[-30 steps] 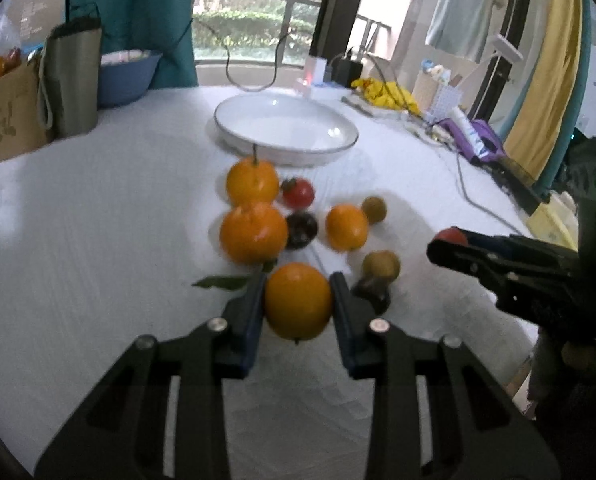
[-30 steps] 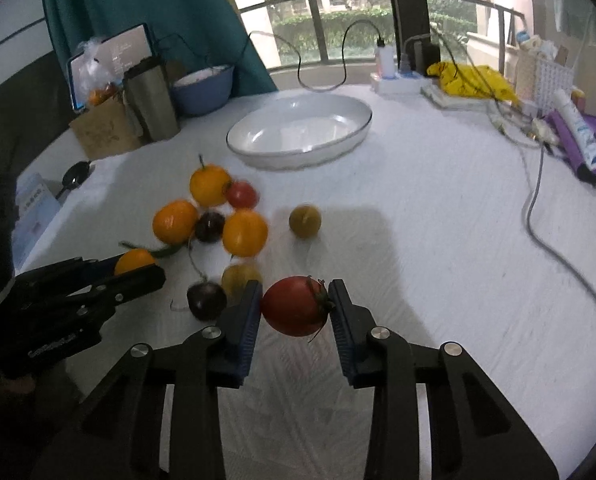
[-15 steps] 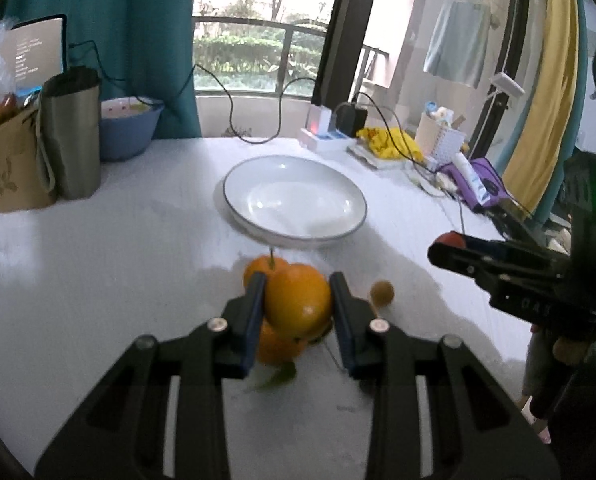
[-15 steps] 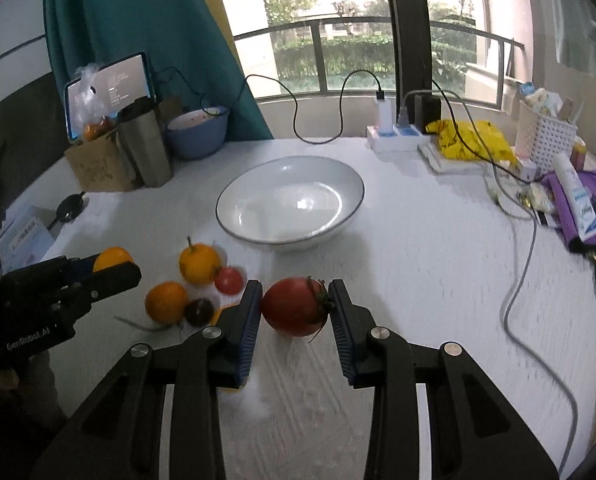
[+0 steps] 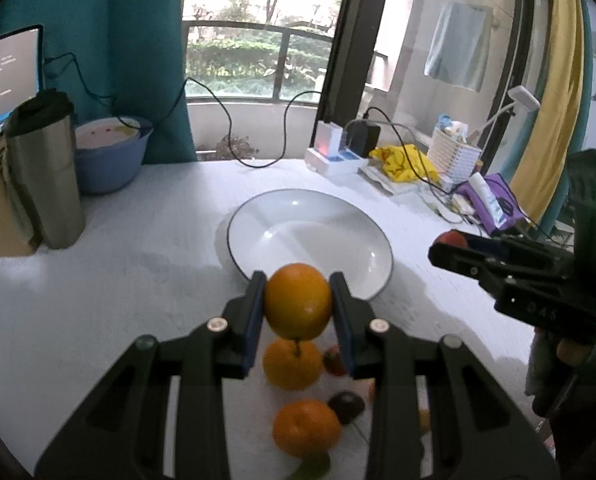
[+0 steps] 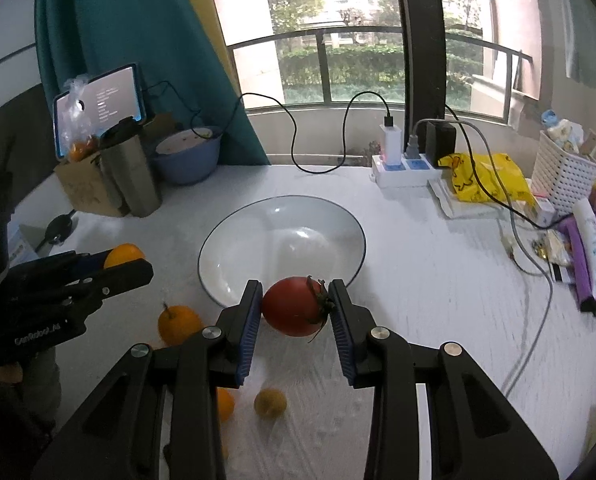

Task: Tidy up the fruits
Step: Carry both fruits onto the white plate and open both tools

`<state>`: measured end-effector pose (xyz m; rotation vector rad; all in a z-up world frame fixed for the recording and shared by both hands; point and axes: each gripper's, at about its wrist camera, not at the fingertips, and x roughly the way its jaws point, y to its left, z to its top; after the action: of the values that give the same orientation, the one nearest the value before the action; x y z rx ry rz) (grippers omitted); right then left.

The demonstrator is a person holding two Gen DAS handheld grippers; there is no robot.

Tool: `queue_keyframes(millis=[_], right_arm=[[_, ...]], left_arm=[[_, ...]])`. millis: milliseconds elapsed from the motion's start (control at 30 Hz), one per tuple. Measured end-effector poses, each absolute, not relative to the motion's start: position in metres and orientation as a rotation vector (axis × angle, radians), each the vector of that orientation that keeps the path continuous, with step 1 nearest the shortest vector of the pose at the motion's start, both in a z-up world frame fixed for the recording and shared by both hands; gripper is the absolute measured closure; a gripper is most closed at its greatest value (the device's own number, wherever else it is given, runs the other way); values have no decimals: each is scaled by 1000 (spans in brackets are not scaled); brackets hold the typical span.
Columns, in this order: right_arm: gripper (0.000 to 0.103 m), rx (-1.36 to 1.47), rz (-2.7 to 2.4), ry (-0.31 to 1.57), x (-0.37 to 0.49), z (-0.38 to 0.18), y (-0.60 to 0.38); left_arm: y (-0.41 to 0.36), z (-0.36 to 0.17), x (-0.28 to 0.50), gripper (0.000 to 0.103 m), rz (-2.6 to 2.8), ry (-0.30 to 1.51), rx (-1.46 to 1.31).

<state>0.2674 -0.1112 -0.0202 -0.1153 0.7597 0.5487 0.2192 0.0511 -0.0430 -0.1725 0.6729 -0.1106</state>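
Round table under a white textured cloth (image 6: 417,280): I see bare cloth right of the dish, clutter only along the back and far right edges. Wide white shallow dish with a thin dark rim (image 6: 218,240) sits mid-table, nothing in it, its near rim just beyond both sets of fingertips. Steel tumbler with black lid (image 5: 44,168) and blue plastic bowl (image 5: 110,160) stand back left, well apart from the dish. White power strip (image 6: 401,170) and yellow plastic bag (image 6: 485,180) back right.

My left gripper (image 5: 298,300) is clamped on a round orange (image 5: 298,300), held off the cloth, in front of the dish's near rim. My right gripper (image 6: 296,306) is clamped on a red tomato with a dried green stem (image 6: 292,306), also lifted, at the near rim.

On the cloth below the left gripper: a stemmed orange (image 5: 292,364), another orange (image 5: 305,428), a dark plum-like fruit (image 5: 347,406). Small yellowish fruit (image 6: 270,402) lies below the right gripper.
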Motion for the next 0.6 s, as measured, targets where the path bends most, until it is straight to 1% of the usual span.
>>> queue_keyframes(millis=[233, 600], right_arm=[[66, -130, 563, 758, 302, -28, -100], [66, -154, 595, 783, 361, -47, -72]], left_arm=[[62, -43, 253, 70, -111, 676, -173], [80, -67, 317, 70, -118, 775, -188]])
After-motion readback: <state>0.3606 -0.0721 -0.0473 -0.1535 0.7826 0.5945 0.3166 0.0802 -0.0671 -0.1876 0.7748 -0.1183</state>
